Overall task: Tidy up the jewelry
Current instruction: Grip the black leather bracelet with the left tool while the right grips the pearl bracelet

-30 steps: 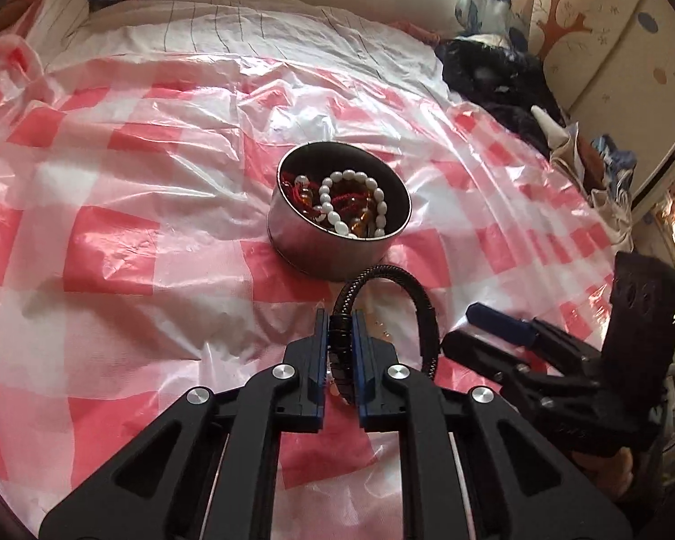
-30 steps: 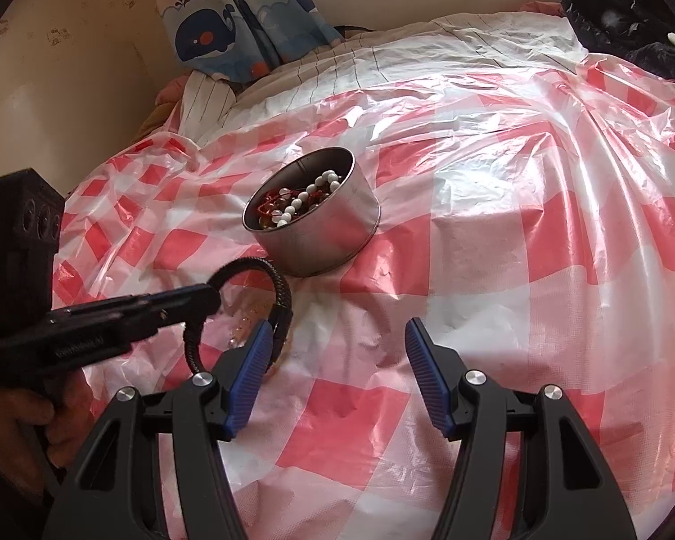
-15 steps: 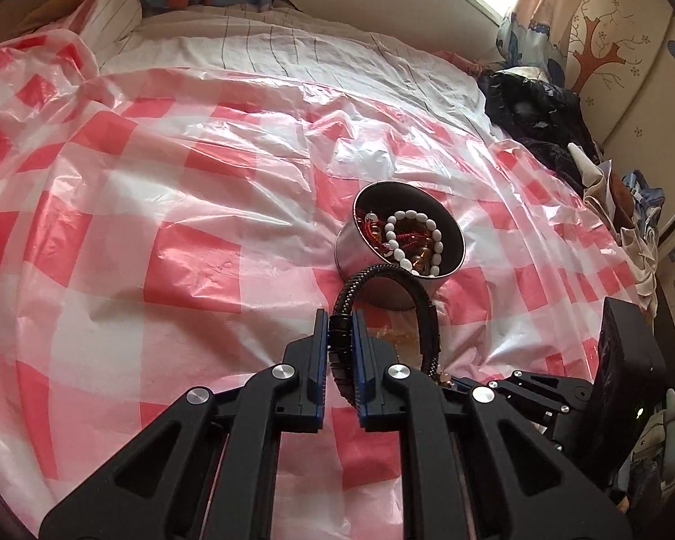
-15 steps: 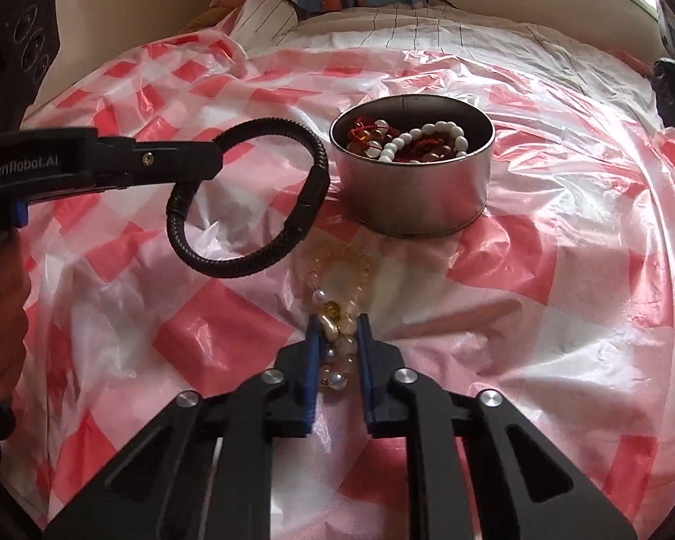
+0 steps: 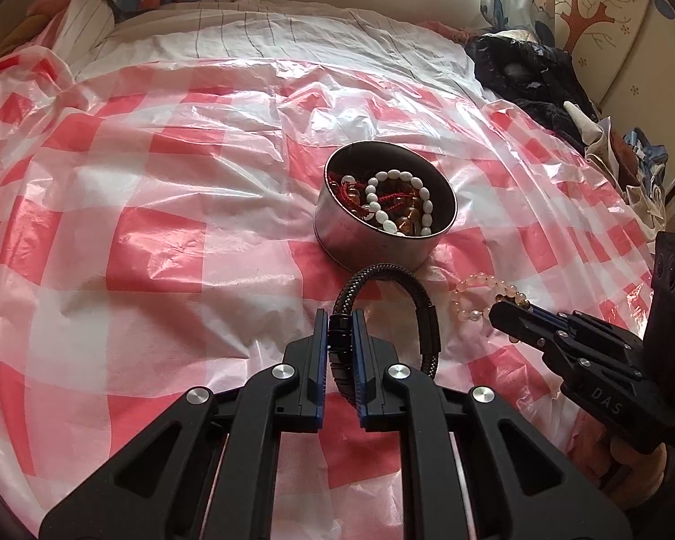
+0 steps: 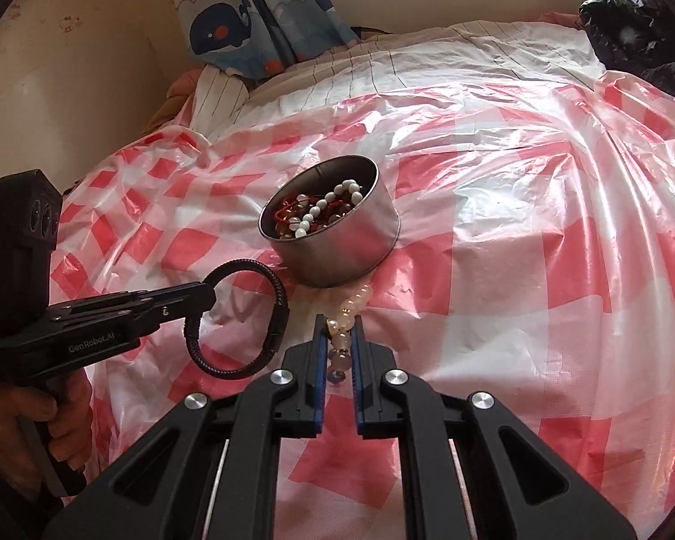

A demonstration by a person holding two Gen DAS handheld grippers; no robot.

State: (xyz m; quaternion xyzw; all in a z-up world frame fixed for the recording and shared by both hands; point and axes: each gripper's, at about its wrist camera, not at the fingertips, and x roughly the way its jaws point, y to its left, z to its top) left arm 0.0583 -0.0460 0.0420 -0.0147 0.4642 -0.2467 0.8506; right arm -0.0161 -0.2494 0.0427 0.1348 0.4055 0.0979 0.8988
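A round metal tin stands on the red-and-white checked plastic sheet and holds white, red and amber bead bracelets. My left gripper is shut on a black braided bracelet and holds it upright in the air just in front of the tin. My right gripper is shut on a pale pink bead bracelet, whose far end hangs close to the tin's base.
The checked sheet covers a bed with a striped white cover behind. Dark clothes lie at the back right. A whale-print curtain and a beige wall stand at the back left.
My right gripper went from open to shut on the pink bead bracelet and has lifted it off the sheet. My left gripper still holds the black bracelet and has shifted left of the tin.
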